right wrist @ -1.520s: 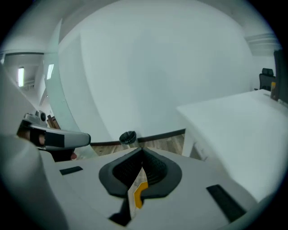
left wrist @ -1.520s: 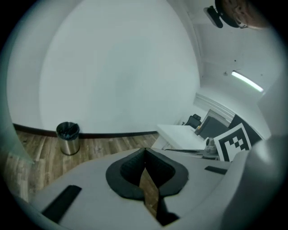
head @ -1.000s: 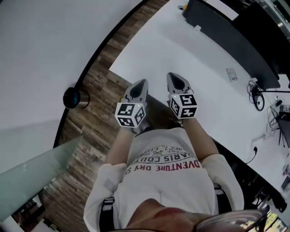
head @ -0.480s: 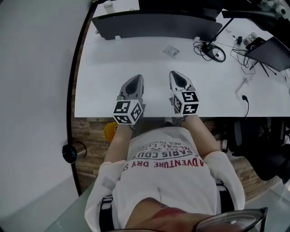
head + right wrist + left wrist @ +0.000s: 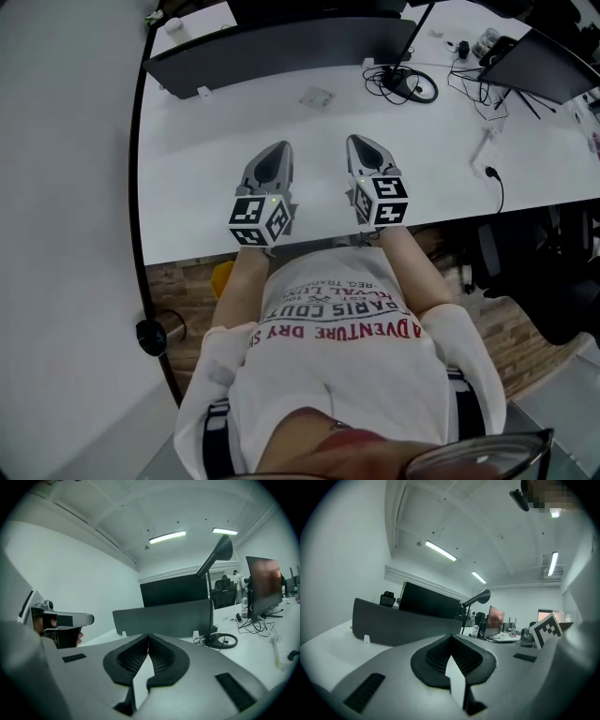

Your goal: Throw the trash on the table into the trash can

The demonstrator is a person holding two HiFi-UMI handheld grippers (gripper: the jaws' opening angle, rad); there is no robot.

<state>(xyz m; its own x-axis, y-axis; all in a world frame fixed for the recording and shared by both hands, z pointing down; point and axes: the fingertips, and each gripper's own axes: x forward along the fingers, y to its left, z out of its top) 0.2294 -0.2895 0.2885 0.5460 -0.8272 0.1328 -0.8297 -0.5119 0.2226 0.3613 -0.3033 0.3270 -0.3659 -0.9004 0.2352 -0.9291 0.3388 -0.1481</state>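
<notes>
Well, with the left gripper [image 5: 275, 155] and right gripper [image 5: 364, 148] both closed on nothing, the flat scrap of trash [image 5: 317, 97] lies on the table [image 5: 216, 159] ahead between them, probably light and flimsy, best pinched by an edge.

A white table [image 5: 225, 169] stood beside a white wall [image 5: 66, 187], a dark divider [image 5: 281, 47] along its far edge. Cables [image 5: 412, 84] lay on the table. Wood floor [image 5: 183, 286] showed below. Strip lights [image 5: 440, 551] lit the white ceiling [image 5: 497, 531].
</notes>
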